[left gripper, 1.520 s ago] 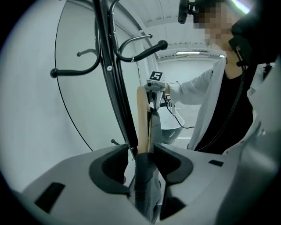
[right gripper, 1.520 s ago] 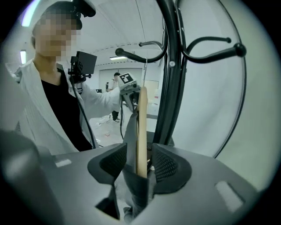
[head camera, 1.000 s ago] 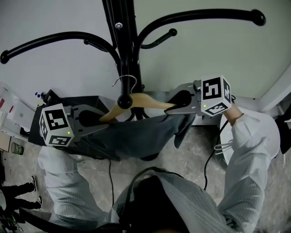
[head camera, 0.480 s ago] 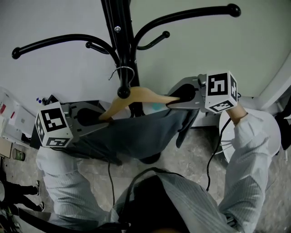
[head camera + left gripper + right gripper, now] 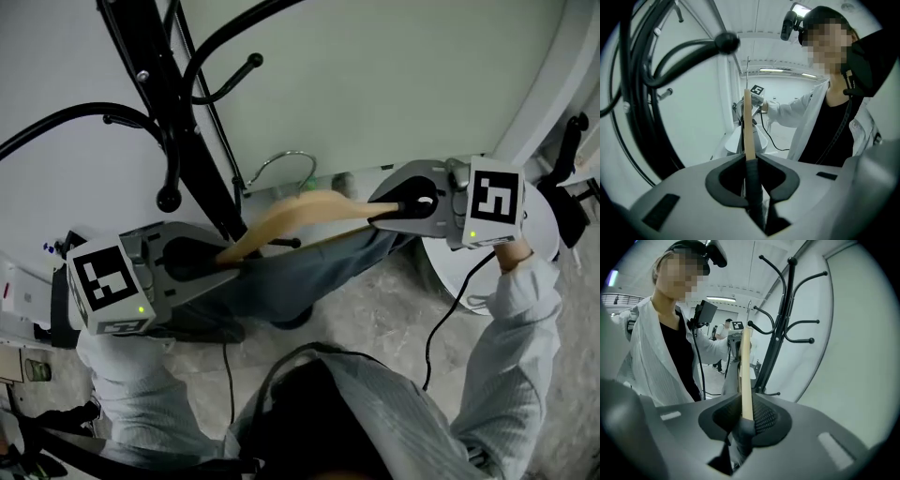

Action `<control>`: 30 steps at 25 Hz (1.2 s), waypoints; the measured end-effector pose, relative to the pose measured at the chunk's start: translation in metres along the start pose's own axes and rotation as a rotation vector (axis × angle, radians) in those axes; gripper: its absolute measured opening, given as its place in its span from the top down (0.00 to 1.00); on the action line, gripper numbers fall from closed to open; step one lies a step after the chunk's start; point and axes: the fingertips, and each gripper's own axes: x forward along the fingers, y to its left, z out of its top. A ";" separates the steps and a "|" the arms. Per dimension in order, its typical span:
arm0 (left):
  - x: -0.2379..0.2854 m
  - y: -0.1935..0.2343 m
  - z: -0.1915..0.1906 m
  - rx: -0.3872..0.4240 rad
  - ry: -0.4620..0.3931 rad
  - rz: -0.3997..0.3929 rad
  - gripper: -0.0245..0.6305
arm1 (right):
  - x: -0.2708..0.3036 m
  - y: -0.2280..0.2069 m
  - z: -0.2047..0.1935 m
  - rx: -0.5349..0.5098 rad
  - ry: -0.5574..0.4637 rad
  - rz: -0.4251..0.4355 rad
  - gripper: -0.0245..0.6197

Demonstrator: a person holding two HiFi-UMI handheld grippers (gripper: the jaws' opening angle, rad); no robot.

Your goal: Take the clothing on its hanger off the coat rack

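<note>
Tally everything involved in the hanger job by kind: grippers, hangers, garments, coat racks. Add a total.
grippers: 2, the left gripper and the right gripper
hanger: 1
garment: 1
coat rack: 1
Total: 5

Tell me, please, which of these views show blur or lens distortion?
Head view: the wooden hanger looks smeared, and the coat rack slants across the frame. Left gripper view and right gripper view: fisheye bending toward the edges, with dark rounded corners.
</note>
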 end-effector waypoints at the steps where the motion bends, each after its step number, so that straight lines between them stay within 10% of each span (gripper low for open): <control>1: 0.008 0.005 -0.005 -0.004 0.002 -0.018 0.87 | 0.001 -0.001 -0.009 0.027 0.005 -0.019 0.87; 10: 0.114 -0.009 -0.038 -0.023 0.034 -0.240 0.87 | -0.020 0.052 -0.104 0.229 0.052 -0.190 0.87; 30: 0.178 -0.021 -0.057 -0.038 0.038 -0.381 0.87 | -0.026 0.090 -0.168 0.329 0.096 -0.271 0.87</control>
